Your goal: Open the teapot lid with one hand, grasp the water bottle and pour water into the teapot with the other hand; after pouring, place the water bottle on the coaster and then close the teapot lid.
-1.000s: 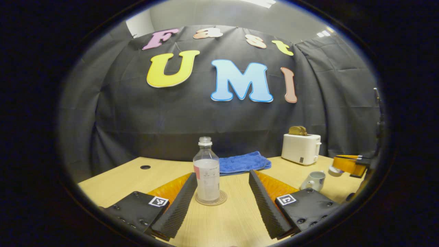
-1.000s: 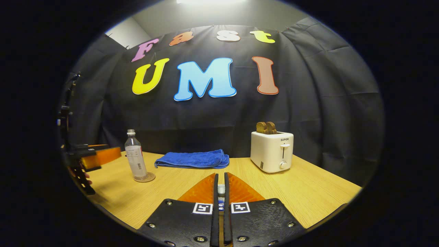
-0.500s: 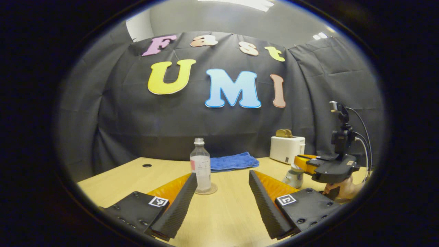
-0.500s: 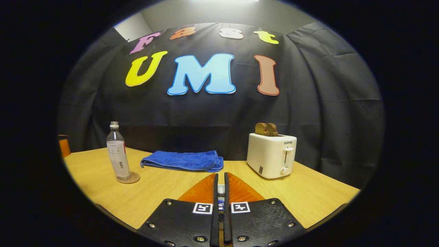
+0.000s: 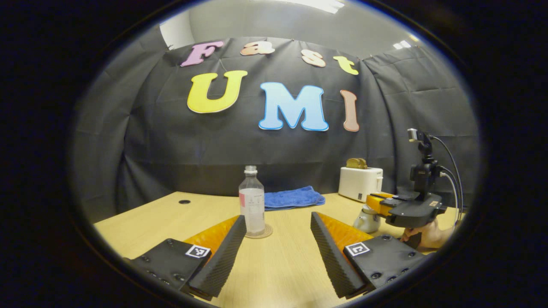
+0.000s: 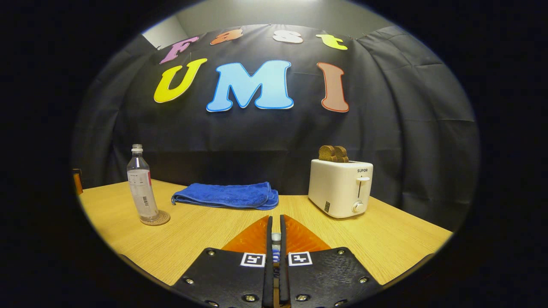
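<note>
A clear uncapped water bottle [image 5: 251, 201] [image 6: 139, 184] stands upright on a round coaster [image 5: 260, 233] [image 6: 156, 219] on the wooden table. My left gripper [image 5: 278, 216] is open and sits a little back from the bottle, touching nothing. At the right of the left gripper view, the small white teapot [image 5: 366, 219] sits under the tips of my right gripper [image 5: 374, 201], held by a hand. In the right gripper view, my right gripper [image 6: 275, 220] is shut on the teapot lid [image 6: 276, 236], whose white knob shows between the fingers. Whether the lid rests on the pot is hidden.
A folded blue towel [image 6: 227, 196] [image 5: 292, 198] lies at the back of the table. A white toaster [image 6: 341, 187] [image 5: 359, 183] with bread in it stands at the back right. A cable hole [image 5: 184, 201] is at the far left.
My left gripper has drawn back from the bottle, still open. The right gripper has carried the lid from the far right to over the teapot.
</note>
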A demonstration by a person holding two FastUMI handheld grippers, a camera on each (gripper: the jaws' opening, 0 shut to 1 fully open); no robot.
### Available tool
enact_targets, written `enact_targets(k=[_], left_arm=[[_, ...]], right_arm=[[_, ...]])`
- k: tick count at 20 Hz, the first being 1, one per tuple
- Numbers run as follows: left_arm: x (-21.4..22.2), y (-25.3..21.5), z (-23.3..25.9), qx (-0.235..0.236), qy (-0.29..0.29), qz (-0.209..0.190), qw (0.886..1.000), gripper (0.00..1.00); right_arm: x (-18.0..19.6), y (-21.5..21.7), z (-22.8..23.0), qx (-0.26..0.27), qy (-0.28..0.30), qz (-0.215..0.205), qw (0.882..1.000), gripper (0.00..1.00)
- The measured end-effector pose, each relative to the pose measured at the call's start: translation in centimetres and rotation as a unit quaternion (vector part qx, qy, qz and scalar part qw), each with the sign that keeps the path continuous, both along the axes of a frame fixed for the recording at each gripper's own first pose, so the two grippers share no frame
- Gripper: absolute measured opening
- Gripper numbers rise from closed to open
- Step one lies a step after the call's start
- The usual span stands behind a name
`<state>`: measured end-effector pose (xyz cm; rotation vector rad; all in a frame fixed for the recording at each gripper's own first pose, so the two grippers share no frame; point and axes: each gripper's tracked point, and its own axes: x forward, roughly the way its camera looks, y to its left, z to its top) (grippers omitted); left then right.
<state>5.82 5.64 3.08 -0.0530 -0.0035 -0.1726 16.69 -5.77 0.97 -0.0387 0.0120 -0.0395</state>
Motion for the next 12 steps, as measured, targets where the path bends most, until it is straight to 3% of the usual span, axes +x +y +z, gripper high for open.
enact_targets(k=[7, 8, 9, 12], left_arm=[[-0.3, -0.1, 0.5, 0.001, -0.010, 0.002, 1.000, 1.00], [-0.4, -0.1, 0.5, 0.002, -0.011, 0.002, 1.000, 1.00], [-0.3, -0.1, 0.6, 0.002, -0.010, 0.001, 1.000, 1.00], [-0.3, -0.1, 0.2, -0.005, -0.006, 0.002, 1.000, 1.00]], right_arm=[[0.3, 0.0, -1.2, -0.001, 0.028, -0.009, 1.000, 0.06], [0.1, 0.1, -1.1, -0.008, 0.031, -0.008, 0.999, 0.12], [-0.1, 0.2, -1.1, -0.016, 0.034, -0.009, 0.999, 0.10], [-0.5, 0.4, -0.7, -0.045, 0.036, -0.009, 0.998, 0.18]])
